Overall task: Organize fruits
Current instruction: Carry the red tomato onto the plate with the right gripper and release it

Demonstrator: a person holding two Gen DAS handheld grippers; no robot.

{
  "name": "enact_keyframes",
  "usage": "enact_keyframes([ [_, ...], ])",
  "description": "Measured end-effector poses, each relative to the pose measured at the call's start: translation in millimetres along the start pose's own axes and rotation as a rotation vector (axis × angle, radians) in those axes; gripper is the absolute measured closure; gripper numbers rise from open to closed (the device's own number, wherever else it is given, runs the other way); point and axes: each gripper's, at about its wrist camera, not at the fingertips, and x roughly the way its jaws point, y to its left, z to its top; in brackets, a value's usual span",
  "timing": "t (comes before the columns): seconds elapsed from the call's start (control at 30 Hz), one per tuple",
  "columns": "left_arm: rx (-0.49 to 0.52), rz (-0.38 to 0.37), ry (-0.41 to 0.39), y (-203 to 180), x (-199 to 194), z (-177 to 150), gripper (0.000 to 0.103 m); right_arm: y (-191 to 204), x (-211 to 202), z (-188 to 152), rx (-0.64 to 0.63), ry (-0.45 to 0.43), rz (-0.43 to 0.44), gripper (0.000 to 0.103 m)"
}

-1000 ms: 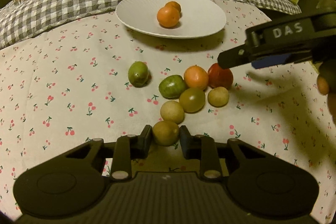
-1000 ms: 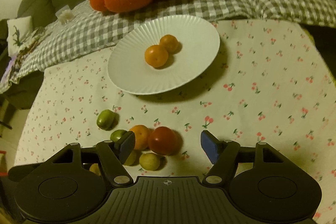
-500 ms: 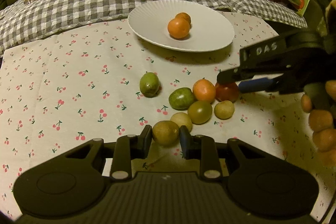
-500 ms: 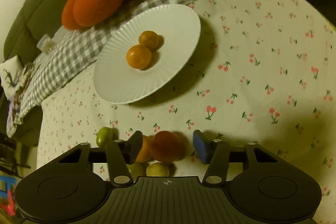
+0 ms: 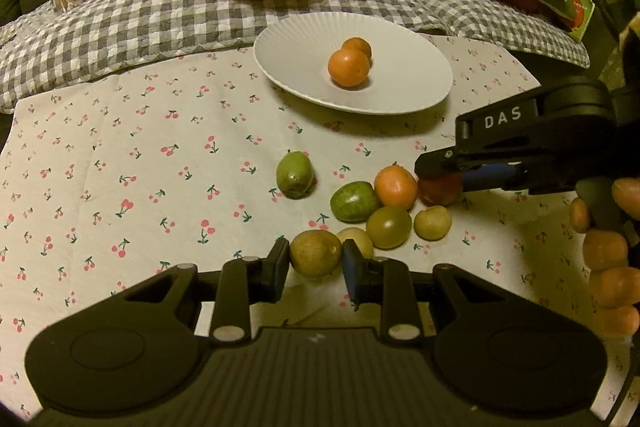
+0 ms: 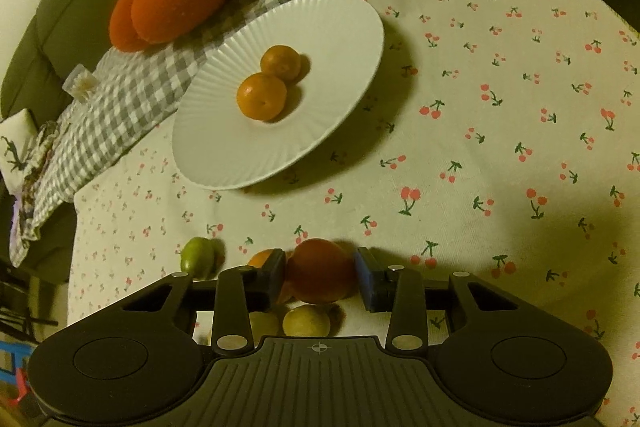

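1. left gripper (image 5: pixel 315 261) closed onto a yellow-green fruit (image 5: pixel 315 258), pads touching both flanks, fruit at the near end of the pile on the cloth (image 5: pixel 120 147)
2. right gripper (image 6: pixel 320 273) partly open around a red fruit (image 6: pixel 320 271); left pad looks pressed to it, right pad at or just short of its skin; cannot tell whether truly gripped
3. from the left view, same right gripper reaching in from the right, tips over the red fruit (image 5: pixel 440 189) at the far right of the pile
4. rest of the pile between the two: orange fruit (image 5: pixel 395 187), two darker green ones (image 5: pixel 354 201) (image 5: pixel 389 227), two pale yellow ones (image 5: pixel 433 223) (image 5: pixel 360 241), all touching or just beside each other; one green fruit (image 5: pixel 295 174) apart to the left
5. plate (image 5: pixel 408 95) well beyond the pile, holding two orange fruits (image 5: pixel 349 67) touching each other; likely the drop spot for orange ones
6. handling, as judged: small, light, round, smooth-skinned, so prone to roll and squirt out of flat pads; red one probably soft, easy to bruise
7. best hold across the widest part, pads level and centred, light squeeze only
8. risk: lifting either fruit nudges its neighbours and scatters them across the soft, uneven cloth
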Motion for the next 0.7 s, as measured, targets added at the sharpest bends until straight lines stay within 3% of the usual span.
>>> enact_keyframes([
  [0.7,-0.022,0.014,-0.069,3.6,0.6,22.0,0.076,7.0,-34.3,11.9,-0.061,-0.127,0.007,0.066],
])
